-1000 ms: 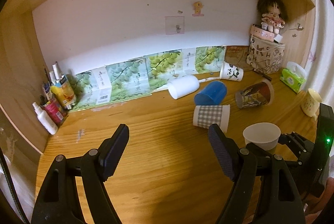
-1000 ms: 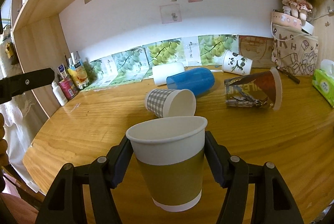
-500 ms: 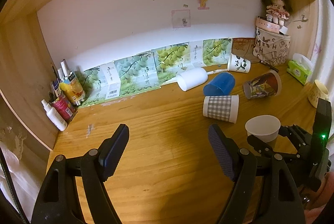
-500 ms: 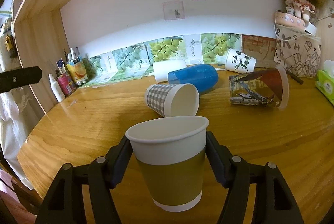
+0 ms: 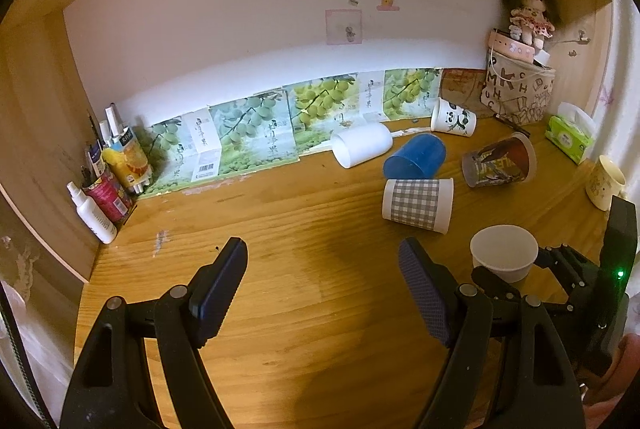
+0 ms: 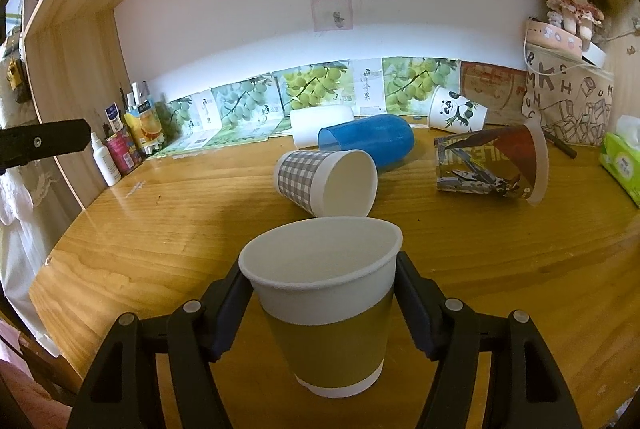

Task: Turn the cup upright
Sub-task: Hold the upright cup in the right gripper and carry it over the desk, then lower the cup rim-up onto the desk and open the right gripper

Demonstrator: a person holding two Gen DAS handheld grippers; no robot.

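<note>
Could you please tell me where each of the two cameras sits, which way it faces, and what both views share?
Left wrist: rides the open left gripper, facing the desk's back wall; the right gripper shows at right.
Right wrist: rides the right gripper, shut on the gold-banded cup, facing the same wall; a left gripper finger shows at left.
Shared: the gold-banded cup, checked cup, blue cup.
</note>
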